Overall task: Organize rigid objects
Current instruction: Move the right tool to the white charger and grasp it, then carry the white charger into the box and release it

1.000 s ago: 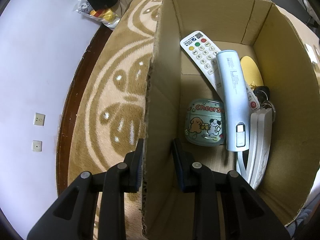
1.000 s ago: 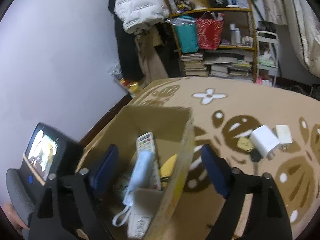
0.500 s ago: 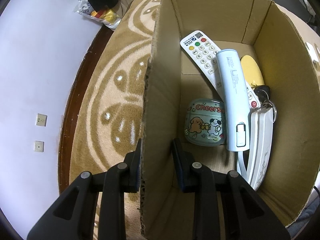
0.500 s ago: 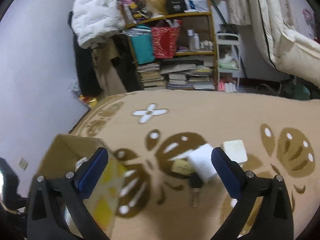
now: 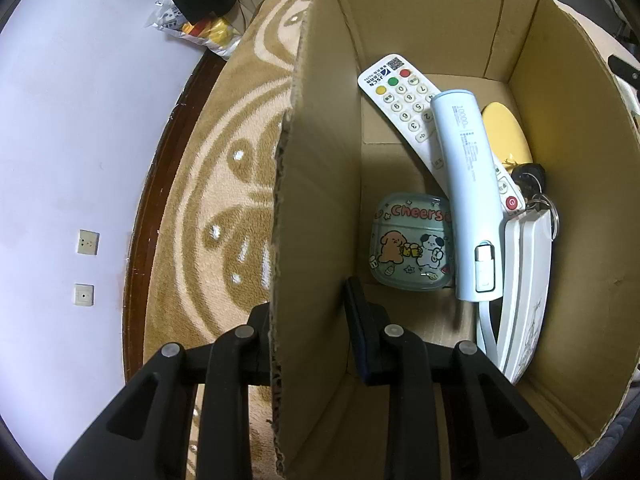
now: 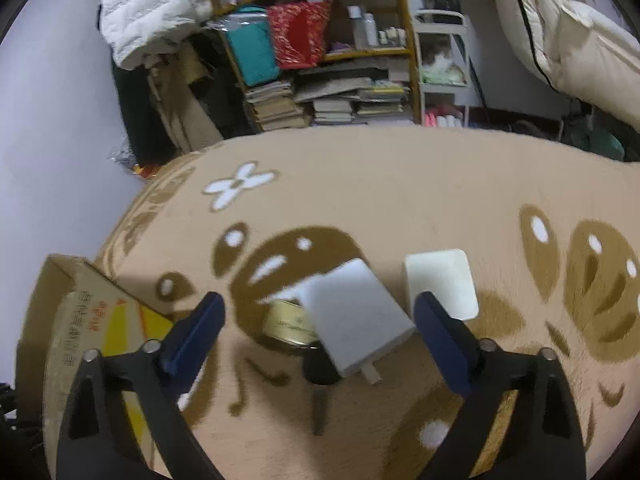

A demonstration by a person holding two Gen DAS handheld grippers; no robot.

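My left gripper [image 5: 308, 312] is shut on the left wall of the cardboard box [image 5: 316, 184], one finger outside and one inside. Inside lie a white remote [image 5: 404, 108], a pale blue power bank [image 5: 472, 200], a "Cheers" cartoon case [image 5: 412, 244], a yellow object [image 5: 506, 136], keys [image 5: 532, 184] and a white flat item [image 5: 524, 280]. My right gripper [image 6: 320, 320] hovers over the rug, jaws wide and closing, pads touching nothing. Between them lie a white charger plug [image 6: 356, 316], a gold tag [image 6: 288, 322] and a dark key [image 6: 320, 368]. A white square adapter [image 6: 440, 280] sits just right.
The beige and brown patterned rug [image 6: 400, 200] spreads around the objects. The box corner [image 6: 80, 320] stands at the left of the right wrist view. A cluttered bookshelf [image 6: 320, 60] and hanging clothes stand at the rug's far edge. A white wall and dark floor strip [image 5: 160, 160] lie left of the box.
My right gripper swung away from above the box to the right and lower, now over the charger and key on the rug. The left gripper stayed clamped on the box wall.
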